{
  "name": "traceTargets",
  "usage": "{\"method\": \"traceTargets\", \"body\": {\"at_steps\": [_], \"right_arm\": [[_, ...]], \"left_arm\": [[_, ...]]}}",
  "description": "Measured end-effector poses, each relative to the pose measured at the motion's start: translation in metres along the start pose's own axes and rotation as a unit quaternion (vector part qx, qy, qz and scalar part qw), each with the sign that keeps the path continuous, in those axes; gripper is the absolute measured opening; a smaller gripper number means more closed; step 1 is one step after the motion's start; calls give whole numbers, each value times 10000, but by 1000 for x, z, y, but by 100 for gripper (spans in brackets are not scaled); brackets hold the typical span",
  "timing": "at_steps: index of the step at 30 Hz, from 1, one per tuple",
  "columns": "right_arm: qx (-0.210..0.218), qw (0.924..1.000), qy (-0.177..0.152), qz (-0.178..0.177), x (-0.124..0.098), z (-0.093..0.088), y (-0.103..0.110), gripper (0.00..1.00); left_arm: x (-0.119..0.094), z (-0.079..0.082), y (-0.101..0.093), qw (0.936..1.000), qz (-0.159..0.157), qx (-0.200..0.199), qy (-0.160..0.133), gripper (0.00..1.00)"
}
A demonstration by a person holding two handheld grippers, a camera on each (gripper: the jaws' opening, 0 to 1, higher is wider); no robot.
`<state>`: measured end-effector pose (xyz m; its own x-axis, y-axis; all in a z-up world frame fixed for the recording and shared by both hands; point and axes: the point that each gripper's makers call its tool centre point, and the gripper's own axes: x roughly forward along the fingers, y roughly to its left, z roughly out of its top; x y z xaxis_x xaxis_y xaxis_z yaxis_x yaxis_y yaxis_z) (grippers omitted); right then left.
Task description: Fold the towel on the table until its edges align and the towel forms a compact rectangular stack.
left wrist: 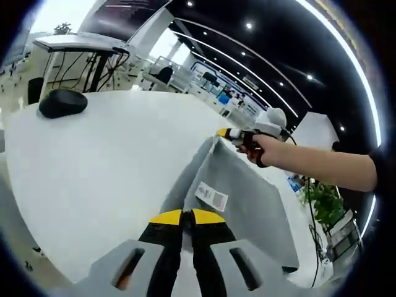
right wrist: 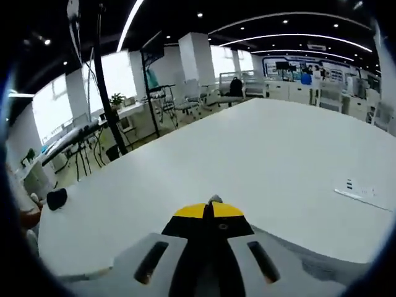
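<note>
A grey towel [left wrist: 250, 207] with a white label [left wrist: 211, 197] hangs lifted over the white table [left wrist: 105, 161], stretched between both grippers. My left gripper [left wrist: 187, 216], yellow-tipped, is shut on the towel's near edge at the bottom of the left gripper view. My right gripper [left wrist: 228, 133], held in a person's hand [left wrist: 266, 150], pinches the towel's far corner. In the right gripper view my right gripper [right wrist: 209, 210] is shut, with a bit of grey cloth poking out between its tips. More of the towel [right wrist: 337, 267] droops at the lower right.
A black rounded object [left wrist: 62, 102] lies on the table's far left, also seen as the black object [right wrist: 57, 198]. A white strip [right wrist: 359, 189] lies flat on the table [right wrist: 260, 148]. A hand [right wrist: 28, 218] shows at the left edge. Desks, chairs and stands are beyond the table.
</note>
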<state>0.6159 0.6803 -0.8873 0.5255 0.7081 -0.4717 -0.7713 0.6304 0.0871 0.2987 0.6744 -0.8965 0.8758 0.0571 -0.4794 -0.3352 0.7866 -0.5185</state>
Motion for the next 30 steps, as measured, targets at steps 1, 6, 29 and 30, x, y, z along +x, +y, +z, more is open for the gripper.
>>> {"method": "traceTargets", "body": {"at_steps": [1, 6, 29, 30], "right_arm": [[-1, 10000, 5, 19, 1, -2, 2, 0], [-204, 9997, 44, 90, 5, -9, 3, 0], [47, 9993, 148, 329, -58, -2, -24, 31], [30, 9993, 174, 344, -63, -2, -25, 31]], "left_arm": [[2, -3, 2, 10000, 7, 28, 52, 5], [5, -11, 6, 9993, 94, 203, 305, 5], [2, 4, -46, 9828, -654, 1685, 384, 40], [2, 3, -51, 9806, -745, 1765, 418, 40]]}}
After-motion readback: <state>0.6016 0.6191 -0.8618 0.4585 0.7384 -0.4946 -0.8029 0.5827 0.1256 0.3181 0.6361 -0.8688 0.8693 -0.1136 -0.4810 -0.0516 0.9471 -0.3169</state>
